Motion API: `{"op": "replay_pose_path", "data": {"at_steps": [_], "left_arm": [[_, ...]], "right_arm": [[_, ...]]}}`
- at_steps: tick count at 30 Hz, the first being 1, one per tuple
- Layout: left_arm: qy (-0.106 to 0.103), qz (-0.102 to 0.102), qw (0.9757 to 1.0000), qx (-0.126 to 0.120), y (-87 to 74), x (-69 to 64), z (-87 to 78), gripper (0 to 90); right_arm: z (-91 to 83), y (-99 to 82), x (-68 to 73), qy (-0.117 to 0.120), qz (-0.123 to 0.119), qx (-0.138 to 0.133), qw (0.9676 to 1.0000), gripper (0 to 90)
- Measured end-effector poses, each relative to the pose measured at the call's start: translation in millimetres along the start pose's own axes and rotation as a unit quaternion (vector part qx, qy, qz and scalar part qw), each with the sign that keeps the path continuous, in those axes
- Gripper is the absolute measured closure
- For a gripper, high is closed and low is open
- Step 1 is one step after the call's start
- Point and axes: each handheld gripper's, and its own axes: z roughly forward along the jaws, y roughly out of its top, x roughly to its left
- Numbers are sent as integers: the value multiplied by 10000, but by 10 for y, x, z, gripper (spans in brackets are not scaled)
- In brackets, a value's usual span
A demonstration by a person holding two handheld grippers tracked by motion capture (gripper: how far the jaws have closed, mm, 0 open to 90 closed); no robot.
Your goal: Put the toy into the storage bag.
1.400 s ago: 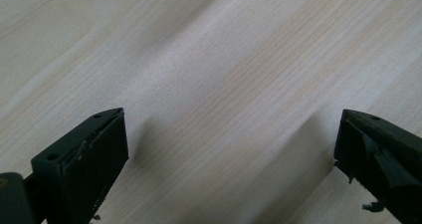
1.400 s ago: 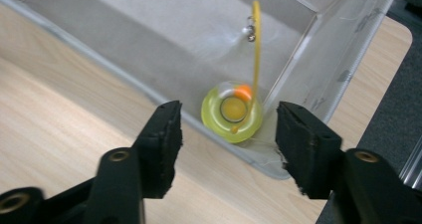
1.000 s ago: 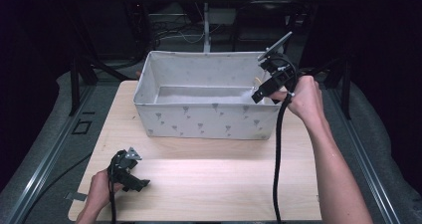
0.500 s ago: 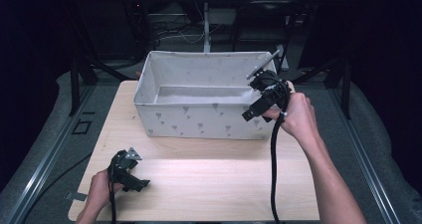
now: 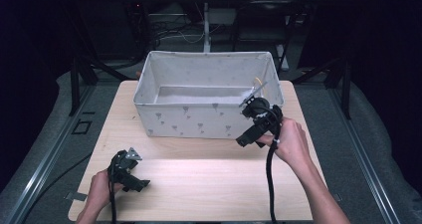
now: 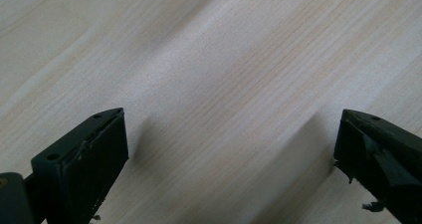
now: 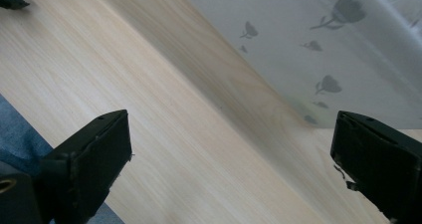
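Spread wide, with nothing between them, on the right gripper (image 5: 247, 139), having just been opening, just beside the front right corner of the fabric bin (image 5: 164, 119); likewise wide and empty on the left gripper (image 5: 133, 180) (low at the near left edge of the wooden table (image 5: 209, 179)). Pale grey, open-topped, soft-walled, sprinkled with small dark flower prints, at the table's far middle. Yellowish strip (image 5: 257, 81) inside the right wall; black stands behind.

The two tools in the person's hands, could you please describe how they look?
Both are black. The left tool carries a grey three-cornered plate on top; the right tool trails a thick black cable. Each has two blocky black jaws with a small screw hole near the tip and slightly frayed pads. The forearms are bare, with no sleeves showing.
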Motion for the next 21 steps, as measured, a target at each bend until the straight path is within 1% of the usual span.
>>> {"op": "replay_pose_path", "data": {"at_steps": [1,2,3,4,5,6,7,9,10,12,13,14,15,16,17,18,19,20,21], "left_arm": [[-3,-4,10000,-1,0,0,1,6],[-2,-4,10000,-2,0,-1,2,6],[-2,-4,10000,-2,0,-1,2,6],[-4,1,10000,-2,0,-3,2,6],[-1,-1,10000,-6,0,-4,2,6],[-1,-1,10000,-6,0,-4,2,6],[1,-2,10000,-2,0,-3,2,6],[0,-5,10000,-4,-1,-2,1,6],[3,-4,10000,-2,-1,-1,2,6],[1,-4,10000,-1,0,-2,3,6],[2,-6,10000,-3,0,-3,4,6],[1,-7,10000,-4,-1,-3,4,6],[1,-6,10000,-1,0,-3,5,6],[-6,-14,10000,-2,-1,-4,7,6],[-6,-18,10000,-3,-1,-4,8,6],[2,-5,10000,0,-1,-3,8,6],[2,-5,10000,0,-1,-3,8,6],[2,-3,10000,2,-1,-3,10,6],[7,1,10000,8,-2,-2,10,6]], "right_arm": [[74,-62,38,8,2,-8,10000,21],[99,-84,47,4,-43,21,10000,21],[99,-84,47,4,-43,21,10000,21],[147,-120,70,12,-4,-11,10000,21],[241,-194,107,33,-4,33,10000,21],[241,-194,107,33,-4,33,10000,21],[328,-260,137,75,-28,123,9999,21],[361,-286,148,78,-24,144,9999,21],[462,-371,178,157,46,141,9998,23],[493,-397,187,146,47,172,9997,22],[543,-445,203,147,72,182,9997,26],[619,-511,230,212,108,222,9995,28],[657,-546,235,173,45,291,9994,31],[657,-546,235,173,45,291,9994,31],[747,-630,264,146,85,315,9994,32],[764,-651,258,138,51,389,9991,33],[764,-651,258,138,51,389,9991,33],[795,-687,262,154,100,354,9992,38],[825,-730,258,112,107,303,9994,47]]}}
